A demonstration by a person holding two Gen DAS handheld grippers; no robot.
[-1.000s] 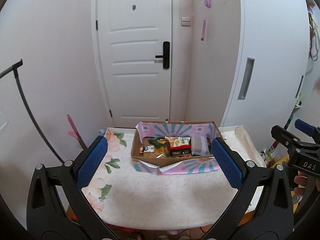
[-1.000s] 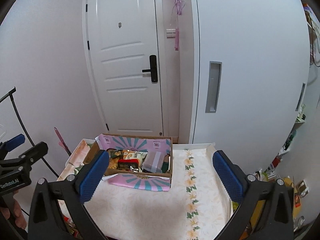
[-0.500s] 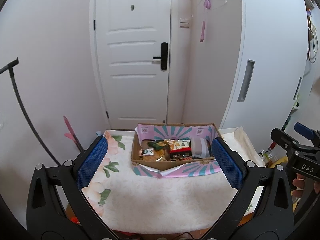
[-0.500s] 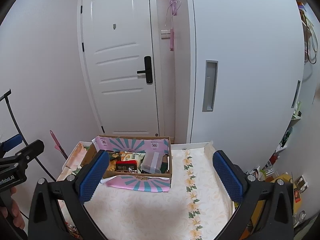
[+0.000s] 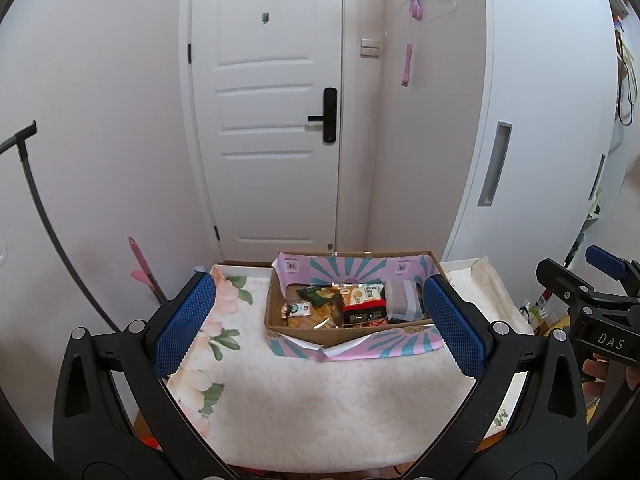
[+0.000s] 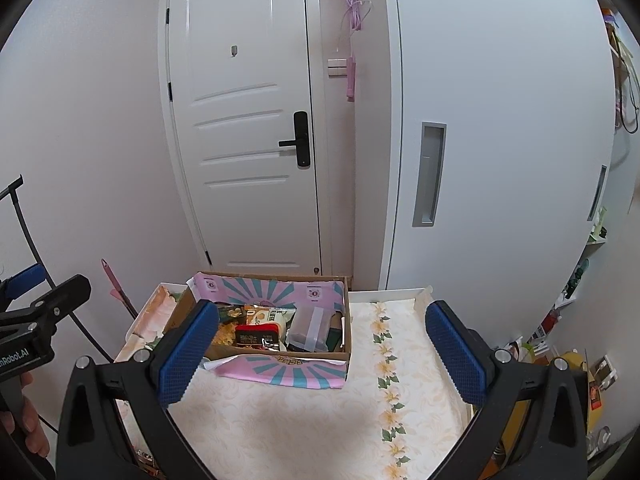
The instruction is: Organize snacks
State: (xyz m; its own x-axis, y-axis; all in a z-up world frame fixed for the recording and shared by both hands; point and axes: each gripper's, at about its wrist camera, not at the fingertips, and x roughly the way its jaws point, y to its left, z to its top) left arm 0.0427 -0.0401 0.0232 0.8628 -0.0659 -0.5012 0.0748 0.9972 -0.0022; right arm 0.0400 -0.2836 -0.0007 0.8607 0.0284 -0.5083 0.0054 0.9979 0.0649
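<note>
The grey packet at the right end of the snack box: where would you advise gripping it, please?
Probably the grey packet's raised upper edge, coming from above: it leans up against its neighbours, the cardboard box walls block a sideways approach, and the right gripper, jaws open, is nearer.

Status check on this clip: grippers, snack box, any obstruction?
Left gripper open, empty. Right gripper open, empty. Cardboard box on table, snacks inside, untouched. Nothing between grippers and box.
</note>
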